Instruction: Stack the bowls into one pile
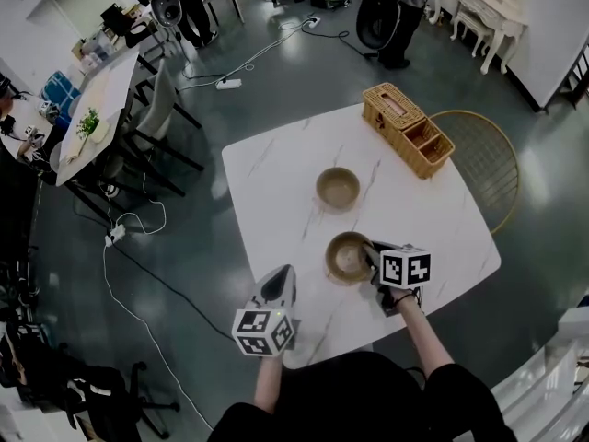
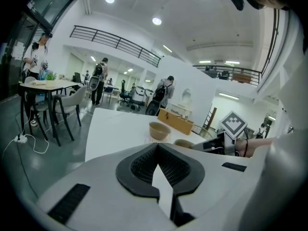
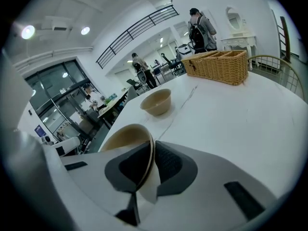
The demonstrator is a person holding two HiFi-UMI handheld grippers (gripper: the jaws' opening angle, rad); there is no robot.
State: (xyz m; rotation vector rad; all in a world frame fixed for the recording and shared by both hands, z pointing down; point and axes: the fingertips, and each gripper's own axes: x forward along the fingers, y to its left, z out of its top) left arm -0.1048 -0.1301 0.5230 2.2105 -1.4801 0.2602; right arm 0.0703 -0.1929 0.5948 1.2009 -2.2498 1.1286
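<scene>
Tan bowl [image 1: 348, 257] — rim tight between right tongs [image 3: 152, 150]; left tongs [image 2: 157, 147] closed, empty, apart

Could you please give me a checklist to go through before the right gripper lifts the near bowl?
1. right gripper jaws closed on the near bowl rim: ok.
2. Grip firm enough to lift: cannot tell.
3. far bowl upright and empty: ok.
4. table bare between the bowls: ok.
5. left gripper shut, empty, apart from both bowls: ok.
6. wicker basket apart from the far bowl: ok.
</scene>
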